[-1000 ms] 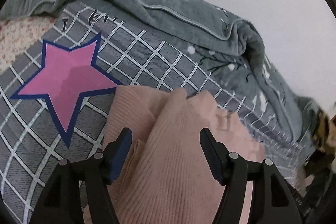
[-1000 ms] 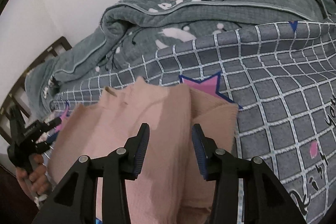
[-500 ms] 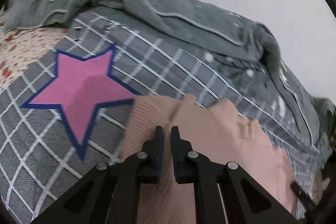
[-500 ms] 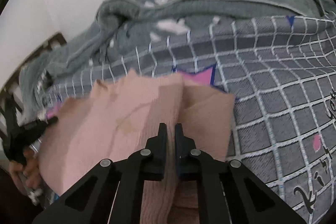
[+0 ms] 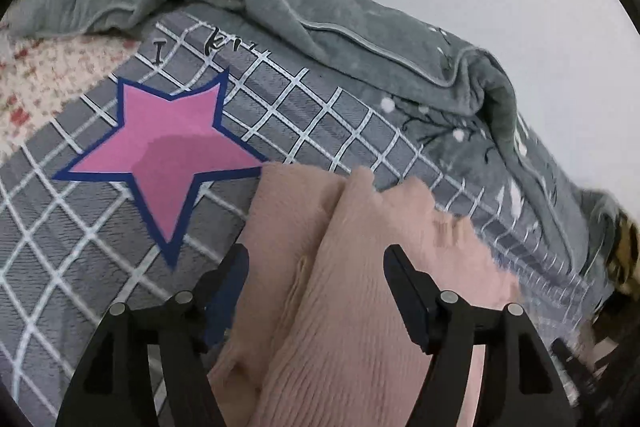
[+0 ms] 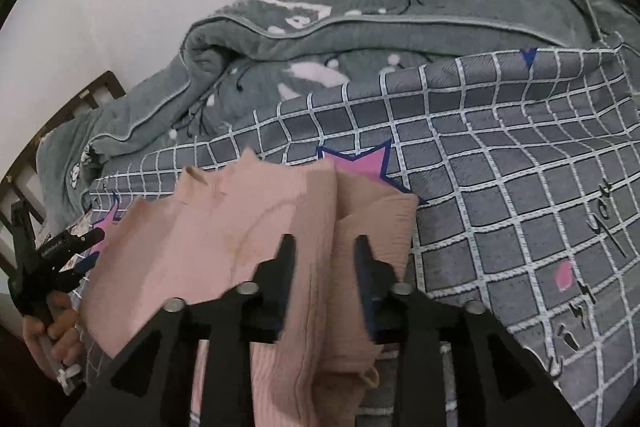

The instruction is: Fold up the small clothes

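A pink ribbed knit garment lies on a grey checked bedspread, one layer folded over another. My left gripper is open, its fingers astride the fold at one end. In the right wrist view the same garment lies spread, and my right gripper is open over its folded edge. The left gripper and the hand holding it show at the left edge of that view.
A bunched grey-green blanket lies along the wall behind the garment, also in the right wrist view. A pink star is printed left of the garment. A floral sheet shows at far left. A dark bed frame stands at left.
Both grippers were open a second ago, shut on the garment half a second ago, and have opened again. The garment now lies flat on the bedspread.
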A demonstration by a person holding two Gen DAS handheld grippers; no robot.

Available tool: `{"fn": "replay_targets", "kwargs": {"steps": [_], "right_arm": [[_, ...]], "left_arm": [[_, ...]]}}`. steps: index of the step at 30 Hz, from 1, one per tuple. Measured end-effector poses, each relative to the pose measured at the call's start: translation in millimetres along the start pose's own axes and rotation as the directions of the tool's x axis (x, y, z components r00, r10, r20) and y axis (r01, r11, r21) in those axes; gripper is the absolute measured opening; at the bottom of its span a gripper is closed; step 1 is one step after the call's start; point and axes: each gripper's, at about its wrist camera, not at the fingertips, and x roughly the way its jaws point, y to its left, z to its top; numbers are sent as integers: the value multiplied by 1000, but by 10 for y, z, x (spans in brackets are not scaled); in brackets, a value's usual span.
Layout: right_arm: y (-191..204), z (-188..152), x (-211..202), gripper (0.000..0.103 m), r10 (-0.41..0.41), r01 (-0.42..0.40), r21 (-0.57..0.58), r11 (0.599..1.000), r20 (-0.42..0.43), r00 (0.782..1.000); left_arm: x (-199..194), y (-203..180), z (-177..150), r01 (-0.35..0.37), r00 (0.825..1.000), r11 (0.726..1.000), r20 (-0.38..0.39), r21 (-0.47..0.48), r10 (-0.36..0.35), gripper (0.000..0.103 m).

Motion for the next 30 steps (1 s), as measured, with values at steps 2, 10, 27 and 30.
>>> {"fn": "replay_targets", "kwargs": {"steps": [2, 10, 27, 30], "right_arm": [[17, -98, -105, 35, -17, 17, -17, 1000, 3, 1000], [-118, -789, -332, 41, 12, -9, 37, 999, -62, 998], [-9, -921, -228, 42, 30, -25, 46, 999, -109, 994], [28, -932, -217, 42, 5, -3, 25, 1000, -104, 995]], "left_arm": [[-77, 37, -69, 15, 1000, 1000, -5, 8, -15, 68], [-364, 229, -561, 97, 994, 995, -59, -11, -97, 68], [-400, 450, -648, 135, 988, 990, -76, -40, -138, 70], [-356, 445, -655, 152, 985, 987, -77, -47, -155, 68]]}}
